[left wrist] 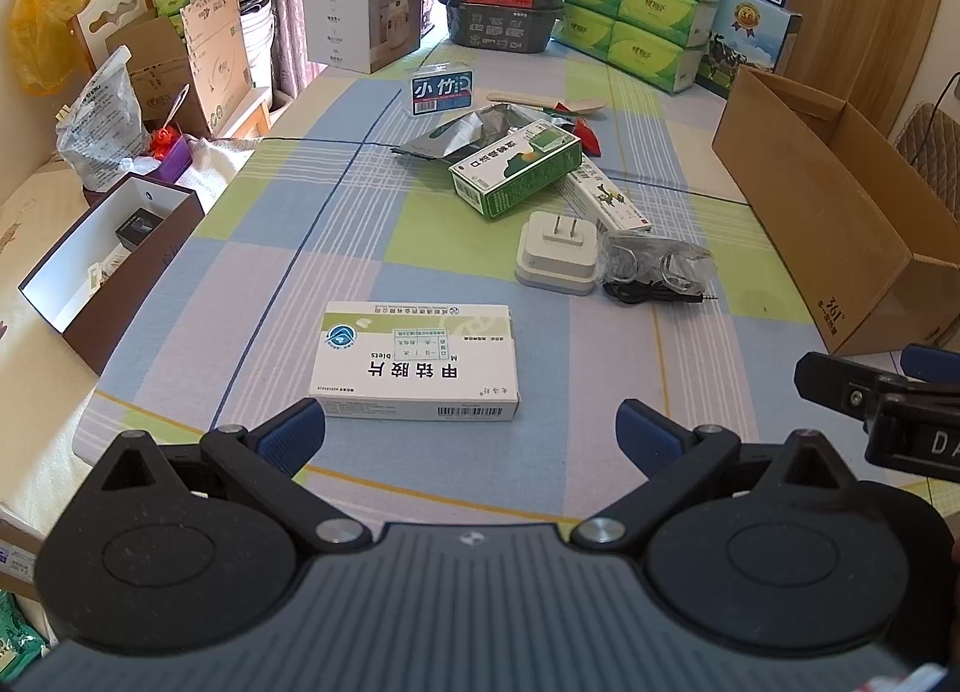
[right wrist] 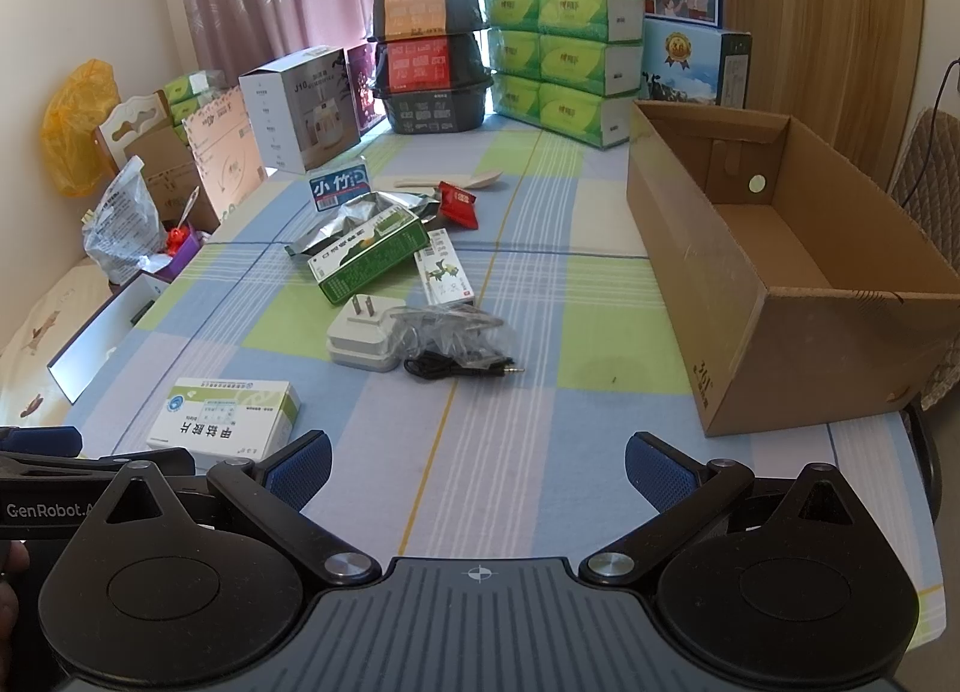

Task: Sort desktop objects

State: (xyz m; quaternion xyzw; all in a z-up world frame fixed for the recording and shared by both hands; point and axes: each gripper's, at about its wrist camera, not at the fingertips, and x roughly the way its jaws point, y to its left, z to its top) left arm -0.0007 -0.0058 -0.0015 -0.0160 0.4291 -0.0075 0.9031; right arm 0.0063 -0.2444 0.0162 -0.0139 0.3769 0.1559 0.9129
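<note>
Left wrist view: the left gripper (left wrist: 471, 428) fills the bottom of the frame, its jaws wide and holding nothing. Just above them, at centre, a white pill box (left wrist: 417, 359) lies flat on the checked worktop (left wrist: 480, 296). Further up, right of centre, sit a white plug adapter (left wrist: 558, 254) and, touching its right side, a clear bag (left wrist: 660, 263) with a black cable (left wrist: 654, 293). Above those a green box (left wrist: 517, 167) lies tilted over a silver pouch (left wrist: 465, 131), with a long white box (left wrist: 606, 197) to its right. A blue card (left wrist: 441, 92) stands above the pouch. A cardboard box (left wrist: 840, 224) runs along the right edge. An open brown-sided box (left wrist: 114, 266) is at the left. The right gripper's tip shows at the right edge.

Right wrist view: the right gripper (right wrist: 478, 467) sits at the bottom, jaws wide and empty over bare cloth. The pill box lies at lower left, near its left finger. The adapter, bag and cable are at centre, the green box above them. The open cardboard box occupies the right and looks empty inside.
</note>
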